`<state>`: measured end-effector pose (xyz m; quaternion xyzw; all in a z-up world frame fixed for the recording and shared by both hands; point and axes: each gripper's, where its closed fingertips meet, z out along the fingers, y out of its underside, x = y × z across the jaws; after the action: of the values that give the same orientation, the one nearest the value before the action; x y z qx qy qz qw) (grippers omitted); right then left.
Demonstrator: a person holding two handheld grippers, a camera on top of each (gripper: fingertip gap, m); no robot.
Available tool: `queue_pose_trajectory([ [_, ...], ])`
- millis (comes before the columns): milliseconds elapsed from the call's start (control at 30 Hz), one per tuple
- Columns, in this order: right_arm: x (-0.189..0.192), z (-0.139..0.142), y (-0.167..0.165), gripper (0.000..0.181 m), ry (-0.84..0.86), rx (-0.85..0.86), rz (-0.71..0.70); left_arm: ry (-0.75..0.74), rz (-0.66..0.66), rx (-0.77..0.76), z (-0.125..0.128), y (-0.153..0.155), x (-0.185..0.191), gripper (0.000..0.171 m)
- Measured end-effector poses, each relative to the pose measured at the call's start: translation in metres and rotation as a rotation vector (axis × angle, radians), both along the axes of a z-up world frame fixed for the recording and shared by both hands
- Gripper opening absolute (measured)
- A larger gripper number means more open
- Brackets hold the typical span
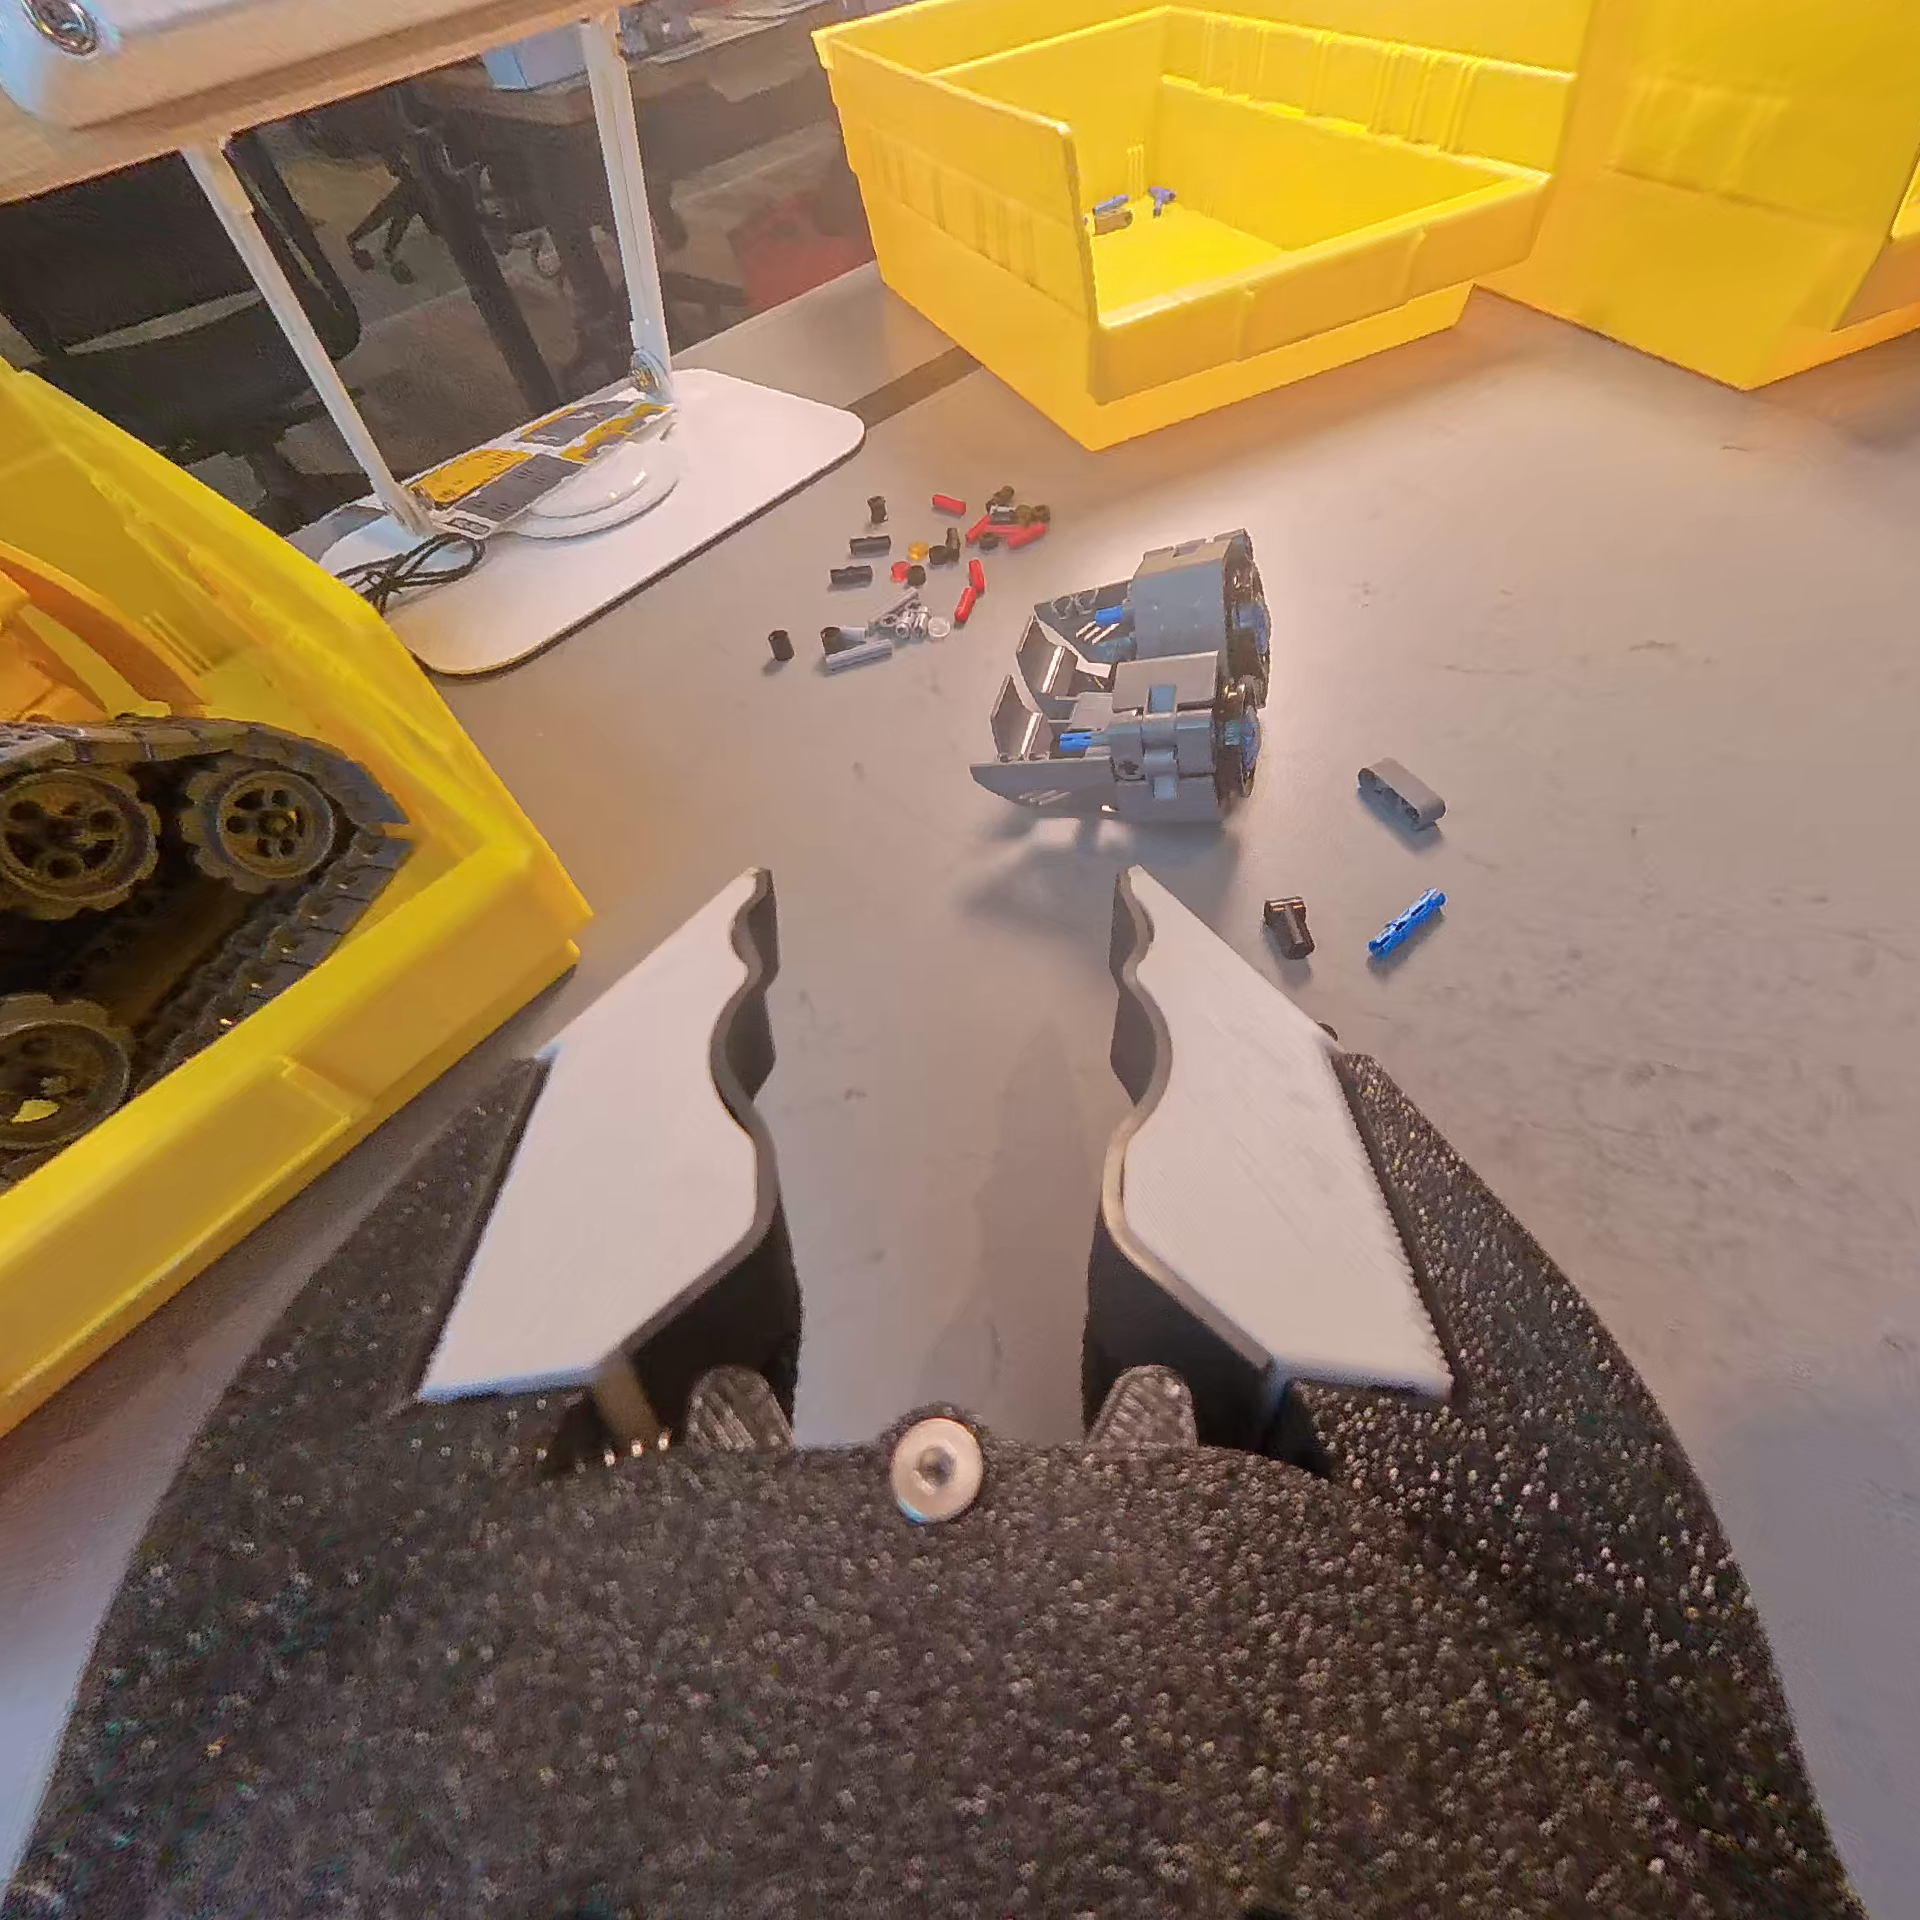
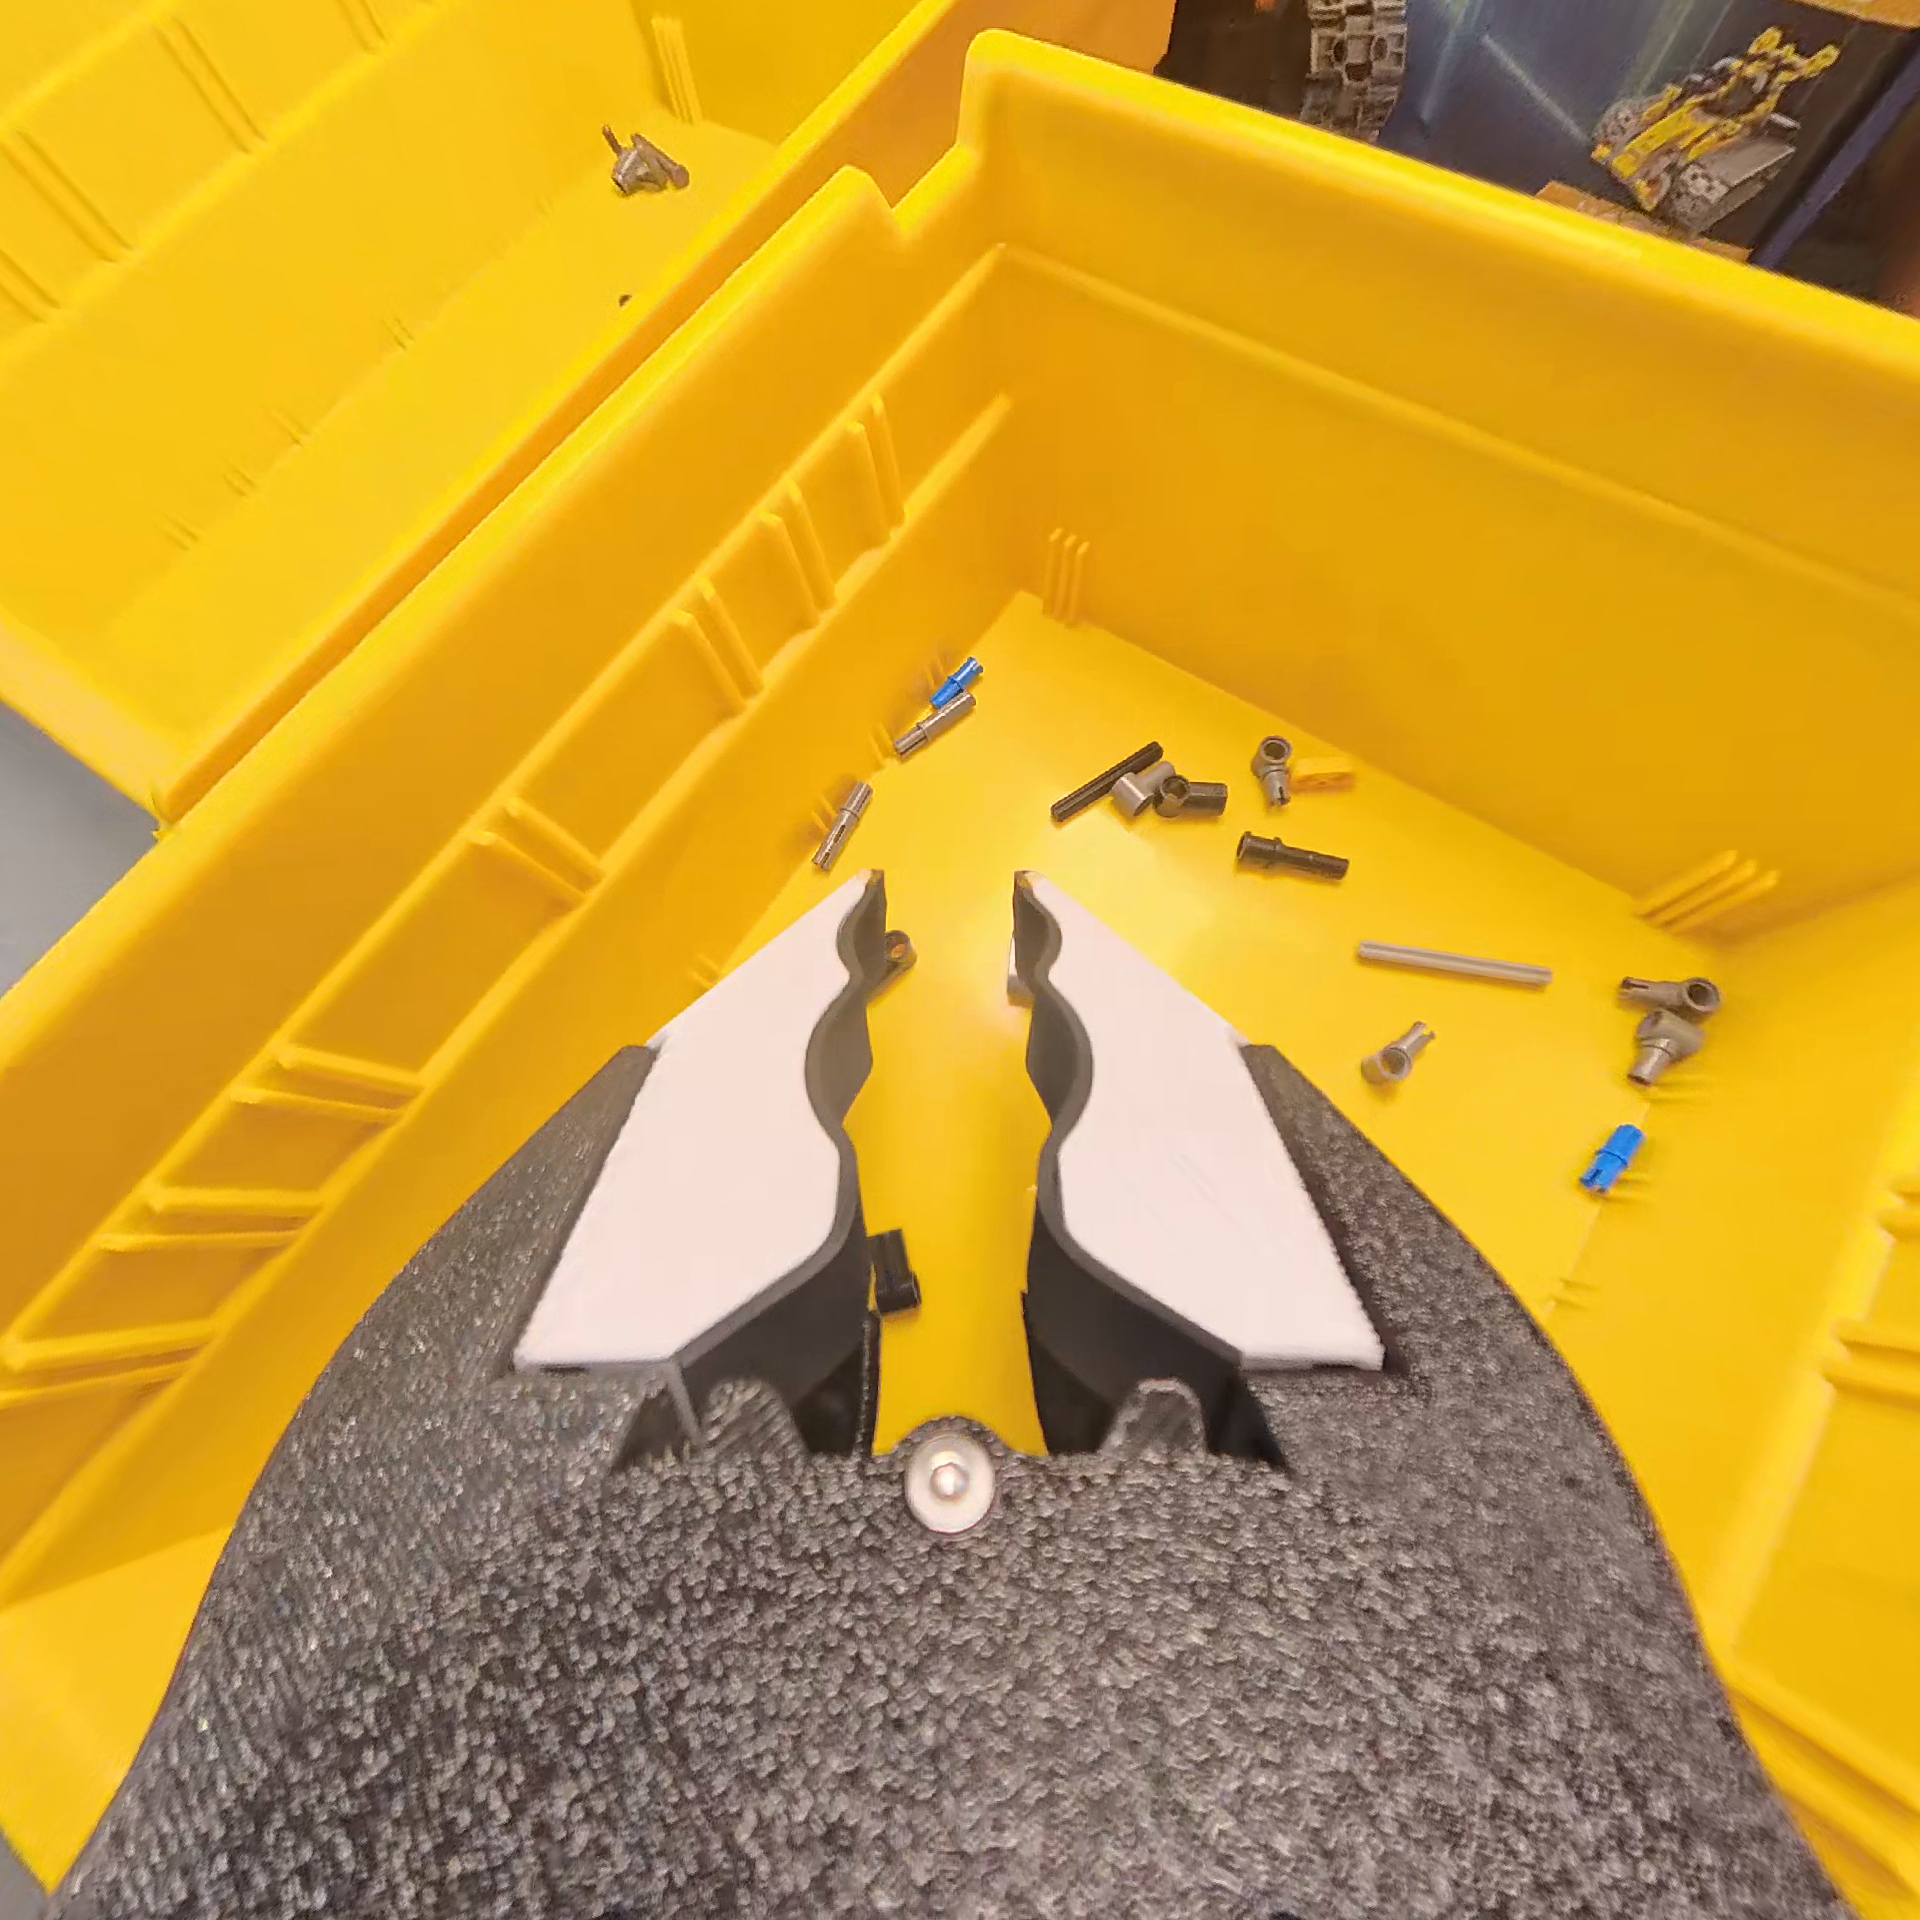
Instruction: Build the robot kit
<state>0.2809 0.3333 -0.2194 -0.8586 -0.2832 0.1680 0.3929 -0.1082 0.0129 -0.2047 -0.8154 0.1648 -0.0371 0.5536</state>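
My left gripper (image 1: pixel 943 894) is open and empty, held above the grey table. Just beyond it lies a grey brick assembly with black wheels and blue pins (image 1: pixel 1132 681). To its right lie a grey beam (image 1: pixel 1401 793), a black connector (image 1: pixel 1288 925) and a blue pin (image 1: pixel 1405 922). My right gripper (image 2: pixel 949 894) is open and empty, held inside a yellow bin (image 2: pixel 1351 436) above its floor. Small grey, black and blue pins and connectors lie scattered there, among them a grey axle (image 2: pixel 1452 963) and a black pin (image 2: pixel 1291 856).
A pile of small red and black parts (image 1: pixel 935 566) lies farther back. A yellow bin with tracked wheels (image 1: pixel 208 831) stands at the left. Another yellow bin (image 1: pixel 1195 218) stands at the back, beside a white lamp base (image 1: pixel 644 509). A second yellow bin (image 2: pixel 312 260) adjoins the right gripper's bin. The gap from one gripper's tips to the other's is roughly 50 centimetres. The right gripper is farther from the black connector (image 1: pixel 1288 925), some 45 centimetres, than the left, some 6 centimetres. My right gripper's tips are some 7 centimetres from the black pin (image 2: pixel 1291 856).
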Motion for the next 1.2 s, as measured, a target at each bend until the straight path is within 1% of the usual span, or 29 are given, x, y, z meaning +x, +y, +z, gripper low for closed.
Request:
queue_pose_trajectory([
  [133, 0.004, -0.005, -0.001, 0.023, 0.003, -0.009, -0.015, -0.002, -0.003, 0.008, 0.001, -0.001, 0.000, 0.064],
  [233, 0.005, -0.002, 0.000, 0.023, 0.001, -0.001, -0.022, -0.004, -0.006, 0.014, 0.003, -0.001, 0.000, 0.064],
  [400, 0.002, 0.018, 0.000, 0.026, 0.024, 0.066, -0.032, -0.023, -0.007, 0.020, 0.004, -0.002, -0.001, 0.064],
  [533, -0.001, 0.047, -0.003, 0.028, 0.058, 0.166, -0.043, -0.037, -0.008, 0.024, 0.006, -0.003, -0.002, 0.064],
  [633, -0.008, 0.084, -0.012, 0.028, 0.122, 0.298, -0.042, -0.042, -0.011, 0.029, 0.007, -0.003, -0.002, 0.063],
  [700, -0.021, 0.117, -0.029, 0.030, 0.201, 0.430, -0.003, -0.044, -0.010, 0.039, 0.009, -0.004, -0.002, 0.062],
  [767, -0.036, 0.148, -0.054, 0.029, 0.289, 0.551, 0.041, -0.048, -0.005, 0.073, 0.014, -0.004, -0.003, 0.059],
  [867, -0.063, 0.179, -0.100, 0.031, 0.409, 0.664, 0.130, -0.056, 0.032, 0.155, 0.034, -0.007, -0.014, 0.055],
  [933, -0.083, 0.186, -0.131, 0.033, 0.441, 0.709, 0.199, -0.053, 0.081, 0.222, 0.057, -0.012, -0.028, 0.055],
  [1000, -0.103, 0.182, -0.158, 0.034, 0.443, 0.718, 0.275, -0.011, 0.148, 0.269, 0.087, -0.023, -0.055, 0.060],
  [1067, -0.119, 0.170, -0.181, 0.034, 0.426, 0.707, 0.338, 0.034, 0.254, 0.301, 0.120, -0.042, -0.097, 0.060],
  [1133, -0.134, 0.156, -0.199, 0.033, 0.409, 0.679, 0.403, 0.065, 0.369, 0.254, 0.140, -0.067, -0.151, 0.064],
  [1200, -0.144, 0.144, -0.212, 0.033, 0.404, 0.666, 0.452, 0.081, 0.465, 0.209, 0.154, -0.094, -0.204, 0.063],
])
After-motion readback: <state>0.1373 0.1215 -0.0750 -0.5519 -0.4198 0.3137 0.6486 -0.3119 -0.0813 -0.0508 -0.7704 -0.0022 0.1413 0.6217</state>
